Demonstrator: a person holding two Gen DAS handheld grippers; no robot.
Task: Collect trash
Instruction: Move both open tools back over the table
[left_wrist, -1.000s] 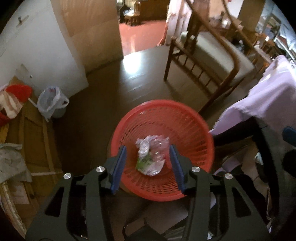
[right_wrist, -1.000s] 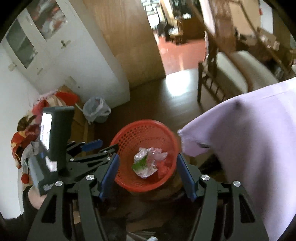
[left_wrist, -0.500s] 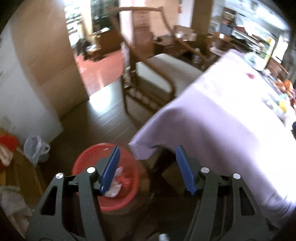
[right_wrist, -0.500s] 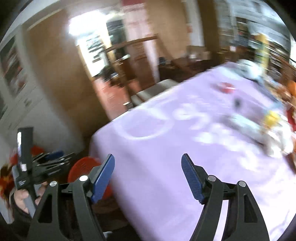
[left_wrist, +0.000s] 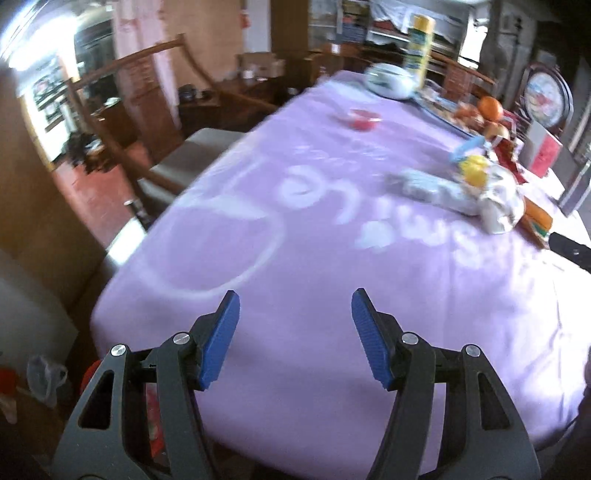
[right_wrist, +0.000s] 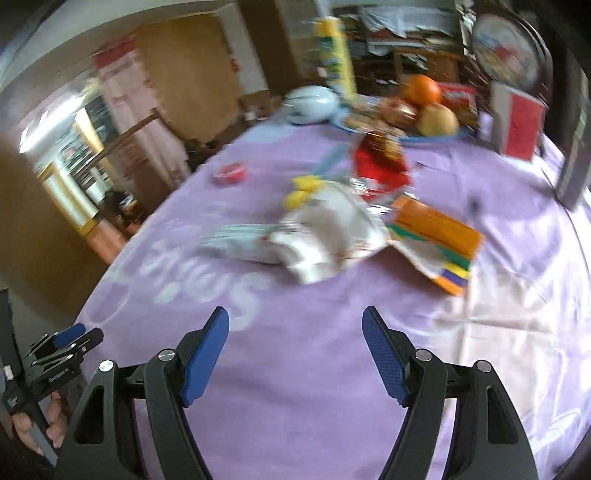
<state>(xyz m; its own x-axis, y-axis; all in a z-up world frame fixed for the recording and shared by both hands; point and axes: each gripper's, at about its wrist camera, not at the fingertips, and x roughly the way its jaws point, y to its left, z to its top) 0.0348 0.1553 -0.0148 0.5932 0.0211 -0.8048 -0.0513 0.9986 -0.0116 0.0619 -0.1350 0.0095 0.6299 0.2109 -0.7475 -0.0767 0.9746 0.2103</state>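
Trash (right_wrist: 325, 236), a crumpled white wrapper with other packets, is seen uncollected mid-counter (right_wrist: 332, 369), while the left hand-held gripper (left_wrist: 295, 325) and right hand-held gripper (right_wrist: 295, 347) are held wide apart, empty, well short of it

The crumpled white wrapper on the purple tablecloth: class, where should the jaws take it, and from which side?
Probably the crumpled white wrapper at its raised, bunched near edge, coming from above on the near side. The far side is crowded by an orange carton and red packet.
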